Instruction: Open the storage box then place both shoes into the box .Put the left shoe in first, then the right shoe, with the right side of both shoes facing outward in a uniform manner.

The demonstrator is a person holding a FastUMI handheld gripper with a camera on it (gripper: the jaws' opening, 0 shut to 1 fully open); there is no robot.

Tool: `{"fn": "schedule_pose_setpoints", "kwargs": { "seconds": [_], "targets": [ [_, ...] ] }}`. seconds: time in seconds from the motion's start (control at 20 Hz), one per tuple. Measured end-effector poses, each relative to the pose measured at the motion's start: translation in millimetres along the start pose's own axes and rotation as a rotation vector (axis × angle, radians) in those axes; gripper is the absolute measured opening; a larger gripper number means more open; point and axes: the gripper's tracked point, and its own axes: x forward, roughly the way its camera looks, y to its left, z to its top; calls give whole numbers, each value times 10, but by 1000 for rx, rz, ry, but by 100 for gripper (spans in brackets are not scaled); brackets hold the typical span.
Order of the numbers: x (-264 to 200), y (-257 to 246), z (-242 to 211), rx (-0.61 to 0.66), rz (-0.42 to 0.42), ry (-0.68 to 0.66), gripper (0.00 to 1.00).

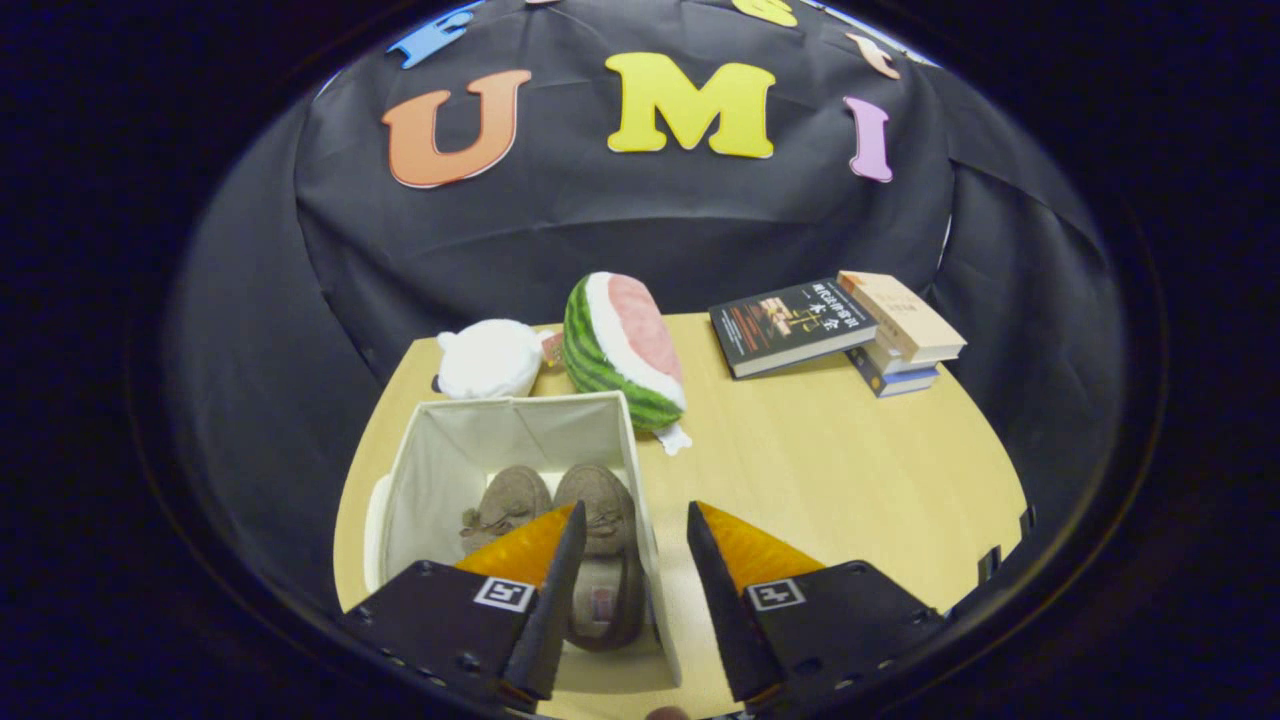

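The hand-held two-finger gripper is hovering above the near rim of the open white fabric storage box, its fingers spread wide apart and gripping nothing. One finger is hanging over the box's interior, while the other is sitting just outside the box's side wall, so the wall is lying between them.

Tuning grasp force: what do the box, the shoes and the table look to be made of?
Box: looks like off-white fabric, matte; its walls bow and crease softly. Shoes: likely brown suede or similar napped cloth, dull, no shine, stitched toes. Table: pale wood or wood-look laminate, smooth, faint straight grain; can't tell which. The gripper is open over the box's right wall, holding nothing.
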Motion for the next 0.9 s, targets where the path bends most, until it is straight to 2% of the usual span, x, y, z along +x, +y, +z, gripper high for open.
{"fn": "schedule_pose_setpoints", "kwargs": {
  "seconds": [0.2,0.4,0.65,0.9],
  "targets": [
    [-253,-238,103,-9,19,-45,82],
    [-615,-650,289,-25,30,-118,97],
    [-1174,-1322,657,-33,18,-273,97],
    [-1657,-1796,766,-65,32,-397,97]
  ]
}}
